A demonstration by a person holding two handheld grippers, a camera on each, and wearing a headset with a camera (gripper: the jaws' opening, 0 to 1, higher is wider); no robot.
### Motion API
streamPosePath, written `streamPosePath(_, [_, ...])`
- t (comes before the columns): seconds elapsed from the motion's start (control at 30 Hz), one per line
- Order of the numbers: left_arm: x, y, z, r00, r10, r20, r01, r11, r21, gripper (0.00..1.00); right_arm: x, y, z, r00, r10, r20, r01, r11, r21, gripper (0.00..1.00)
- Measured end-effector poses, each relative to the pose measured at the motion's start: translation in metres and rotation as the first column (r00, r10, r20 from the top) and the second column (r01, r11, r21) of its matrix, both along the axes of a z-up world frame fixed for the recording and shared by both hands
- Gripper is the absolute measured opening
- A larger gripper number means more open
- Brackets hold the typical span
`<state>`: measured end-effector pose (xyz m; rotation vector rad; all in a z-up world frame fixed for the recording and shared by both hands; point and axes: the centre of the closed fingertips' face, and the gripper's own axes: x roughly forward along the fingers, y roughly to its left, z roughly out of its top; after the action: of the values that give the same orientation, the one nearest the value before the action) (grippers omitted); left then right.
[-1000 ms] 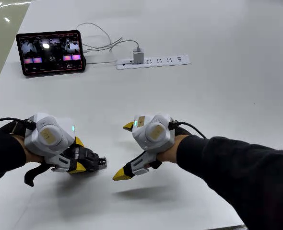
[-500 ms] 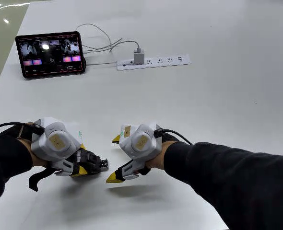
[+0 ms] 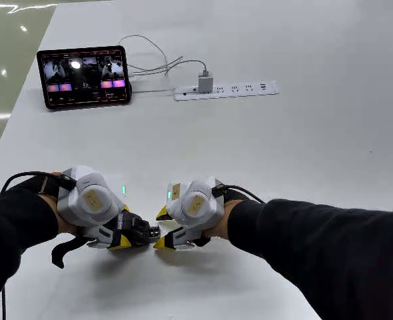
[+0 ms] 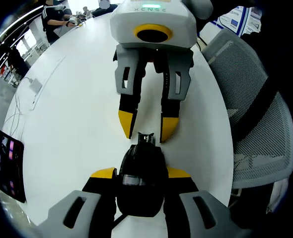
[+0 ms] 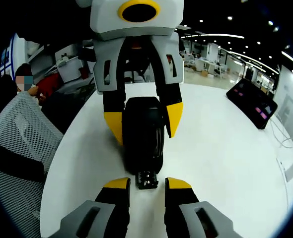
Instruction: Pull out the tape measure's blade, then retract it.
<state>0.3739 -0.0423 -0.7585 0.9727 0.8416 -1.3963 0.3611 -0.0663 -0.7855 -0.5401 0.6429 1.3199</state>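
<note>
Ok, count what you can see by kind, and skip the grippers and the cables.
tablet: 1
power strip: 1
charger: 1
tape measure: 1
total: 4

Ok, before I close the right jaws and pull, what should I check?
1. Left gripper shut on the tape measure: ok.
2. Blade hook between the right gripper jaws: ok.
3. Right jaws clamped on the hook: not ok, they stand apart on either side of it.
4. Blade retracted at start: ok.
5. Blade lock released: cannot tell.
6. Tablet and power strip far from the grippers: ok.
</note>
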Motion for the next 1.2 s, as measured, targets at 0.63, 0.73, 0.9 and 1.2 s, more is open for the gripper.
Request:
streamPosePath(0.63, [0.001, -0.001, -0.003, 1.0, -0.003, -0.009, 0.003, 1.0, -0.001, 0.31, 0.002, 0.006, -0.01, 0.998, 0.058, -0.001, -0.058, 0.997, -0.056, 0.11])
streamPosePath(0.73, [0.001, 0.0, -0.004, 1.0, -0.013, -0.012, 0.013, 1.0, 0.013, 0.31, 0.004, 0.004, -0.01, 0.999, 0.006, -0.046, -0.008, 0.999, -0.04, 0.09])
streamPosePath(0.9, [0.001, 0.0, -0.004, 1.0, -0.024, -0.009, 0.024, 0.999, 0.037, 0.31, 0.003, 0.003, -0.01, 0.998, 0.004, -0.055, -0.007, 0.999, -0.047, 0.08])
streamPosePath(1.2, [0.001, 0.002, -0.003, 1.0, -0.012, -0.018, 0.012, 1.0, 0.027, 0.31, 0.002, -0.003, -0.009, 0.999, 0.001, -0.051, -0.004, 0.998, -0.056, 0.08])
